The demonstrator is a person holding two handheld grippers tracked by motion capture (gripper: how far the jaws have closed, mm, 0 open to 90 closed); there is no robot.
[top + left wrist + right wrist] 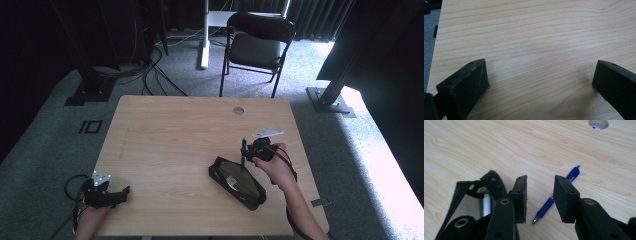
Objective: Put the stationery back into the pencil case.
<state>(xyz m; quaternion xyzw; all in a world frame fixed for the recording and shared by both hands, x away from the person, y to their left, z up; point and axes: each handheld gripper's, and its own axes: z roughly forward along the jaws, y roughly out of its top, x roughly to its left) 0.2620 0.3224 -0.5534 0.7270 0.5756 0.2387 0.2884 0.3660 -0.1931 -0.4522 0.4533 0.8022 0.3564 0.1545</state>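
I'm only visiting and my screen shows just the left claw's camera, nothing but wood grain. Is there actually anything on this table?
Observer: Yes, a black pouch lies toward the table's right side.
Operator: Anything else?
Observer: A blue pen lies flat on the wood beside the pouch.
Operator: Is the other claw holding it?
Observer: No. The right claw is above it with its jaws apart, and the pen rests on the table between them.

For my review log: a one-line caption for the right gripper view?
Open right gripper poised over a blue pen on the wooden table, black pouch alongside.
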